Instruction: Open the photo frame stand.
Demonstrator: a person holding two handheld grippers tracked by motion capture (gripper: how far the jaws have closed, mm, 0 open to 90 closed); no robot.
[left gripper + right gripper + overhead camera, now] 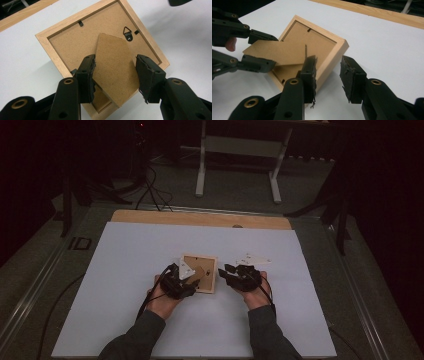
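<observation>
The left gripper (115,75) is clamped on the frame's stand flap (113,72). The right gripper (328,75) is apart, holding nothing, at 3 o'clock of the photo frame (206,276). The left gripper view shows a hanger hook (128,33).

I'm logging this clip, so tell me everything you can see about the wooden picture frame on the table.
The picture frame lies face down on the white table, showing a light wood border around a brown fibreboard backing. Small black clips hold the backing, and a metal triangular hanger sits near one edge. Its fibreboard easel stand is swung up off the backing, between the left gripper's jaws, which touch its edges. The right gripper is open beside the frame's corner.
</observation>
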